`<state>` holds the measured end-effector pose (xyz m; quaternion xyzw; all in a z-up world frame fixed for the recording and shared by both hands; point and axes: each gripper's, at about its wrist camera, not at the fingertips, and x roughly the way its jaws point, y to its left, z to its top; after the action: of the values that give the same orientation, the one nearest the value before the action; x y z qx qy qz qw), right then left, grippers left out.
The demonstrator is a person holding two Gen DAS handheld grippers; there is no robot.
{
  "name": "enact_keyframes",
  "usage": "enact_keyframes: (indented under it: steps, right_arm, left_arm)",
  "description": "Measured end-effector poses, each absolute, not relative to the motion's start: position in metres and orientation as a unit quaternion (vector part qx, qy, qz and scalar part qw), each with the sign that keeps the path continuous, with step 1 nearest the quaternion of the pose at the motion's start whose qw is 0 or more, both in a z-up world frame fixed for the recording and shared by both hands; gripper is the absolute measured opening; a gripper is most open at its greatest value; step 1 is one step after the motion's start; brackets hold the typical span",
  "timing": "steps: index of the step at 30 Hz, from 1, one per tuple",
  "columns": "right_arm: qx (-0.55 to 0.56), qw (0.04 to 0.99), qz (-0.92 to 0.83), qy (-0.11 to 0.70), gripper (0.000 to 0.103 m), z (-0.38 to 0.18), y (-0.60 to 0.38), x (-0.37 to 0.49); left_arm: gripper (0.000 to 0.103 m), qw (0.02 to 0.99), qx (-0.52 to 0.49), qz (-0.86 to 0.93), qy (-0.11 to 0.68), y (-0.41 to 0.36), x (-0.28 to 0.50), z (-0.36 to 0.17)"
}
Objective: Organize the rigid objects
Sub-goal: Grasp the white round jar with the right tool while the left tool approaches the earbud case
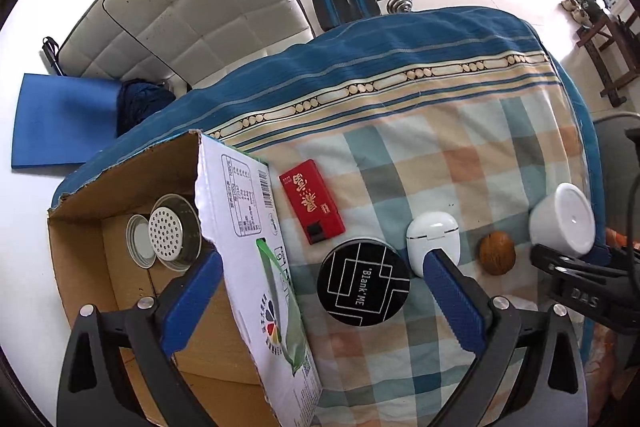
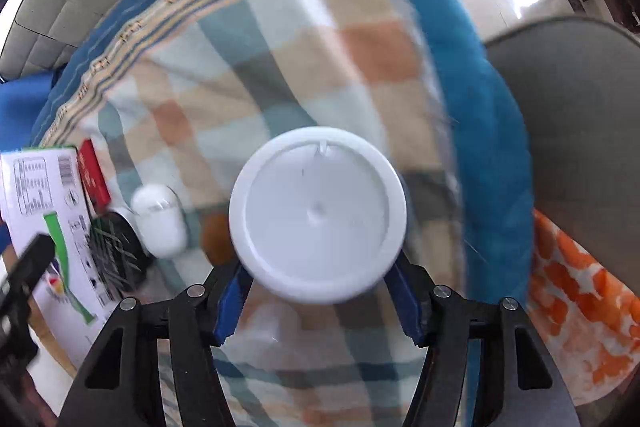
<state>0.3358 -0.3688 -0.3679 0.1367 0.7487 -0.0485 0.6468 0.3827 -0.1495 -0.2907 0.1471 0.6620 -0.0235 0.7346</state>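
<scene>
My right gripper (image 2: 318,301) is shut on a white round cup (image 2: 318,217), bottom toward the camera, held above the checked cloth; the cup also shows in the left wrist view (image 1: 562,221). My left gripper (image 1: 324,291) is open and empty, straddling the wall of a cardboard box (image 1: 248,227). On the cloth lie a black round tin (image 1: 363,281), a white earbud case (image 1: 433,241), a brown walnut-like ball (image 1: 497,252) and a red flat box (image 1: 312,201). Inside the cardboard box lie a metal strainer (image 1: 174,233) and a metal lid (image 1: 138,239).
The checked cloth (image 1: 460,155) covers the table, with a blue border at the far edge. A grey chair (image 2: 568,115) and an orange patterned cloth (image 2: 580,307) are to the right. A white padded bench (image 1: 192,7), a blue mat (image 1: 60,119) and weights stand beyond.
</scene>
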Motion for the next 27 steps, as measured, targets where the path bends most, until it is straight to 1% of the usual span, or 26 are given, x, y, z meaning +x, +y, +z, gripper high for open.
enact_keyframes:
  steps: [2, 4, 7, 8, 9, 11, 15, 19, 22, 24, 26, 27]
  right_arm:
    - [0.134, 0.641, -0.05, 0.755, 0.064, -0.37, -0.376, 0.323]
    - [0.132, 0.637, -0.044, 0.758, 0.061, -0.372, -0.378, 0.313]
    - [0.16, 0.639, -0.044, 0.751, 0.061, -0.372, -0.383, 0.3]
    - [0.171, 0.642, -0.048, 0.745, 0.064, -0.371, -0.387, 0.299]
    - [0.182, 0.649, -0.056, 0.737, 0.071, -0.368, -0.39, 0.299]
    - [0.196, 0.654, -0.062, 0.728, 0.077, -0.365, -0.396, 0.299]
    - [0.225, 0.648, -0.069, 0.724, 0.077, -0.371, -0.398, 0.313]
    - [0.22, 0.658, -0.073, 0.717, 0.075, -0.377, -0.401, 0.323]
    - [0.204, 0.67, -0.067, 0.711, 0.075, -0.369, -0.402, 0.33]
    - [0.206, 0.666, -0.063, 0.714, 0.075, -0.37, -0.401, 0.329]
    - [0.211, 0.664, -0.059, 0.715, 0.074, -0.372, -0.401, 0.329]
    - [0.214, 0.663, -0.058, 0.715, 0.074, -0.373, -0.402, 0.33]
  left_arm:
    - [0.103, 0.733, 0.145, -0.031, 0.664, -0.151, 0.379, -0.288]
    - [0.103, 0.735, 0.132, -0.045, 0.663, -0.155, 0.374, -0.28]
    - [0.103, 0.741, 0.138, -0.06, 0.654, -0.167, 0.37, -0.27]
    - [0.103, 0.741, 0.139, -0.065, 0.654, -0.172, 0.369, -0.27]
    - [0.103, 0.738, 0.137, -0.068, 0.657, -0.175, 0.37, -0.271]
    - [0.103, 0.729, 0.119, -0.077, 0.67, -0.179, 0.372, -0.277]
    - [0.103, 0.711, 0.077, -0.091, 0.694, -0.184, 0.381, -0.291]
    - [0.103, 0.684, 0.049, -0.097, 0.721, -0.188, 0.389, -0.313]
    - [0.103, 0.665, 0.028, -0.099, 0.74, -0.187, 0.399, -0.331]
    - [0.103, 0.655, 0.037, -0.097, 0.749, -0.189, 0.406, -0.342]
    - [0.093, 0.641, 0.05, -0.095, 0.76, -0.192, 0.412, -0.356]
    - [0.083, 0.632, 0.054, -0.098, 0.767, -0.194, 0.414, -0.363]
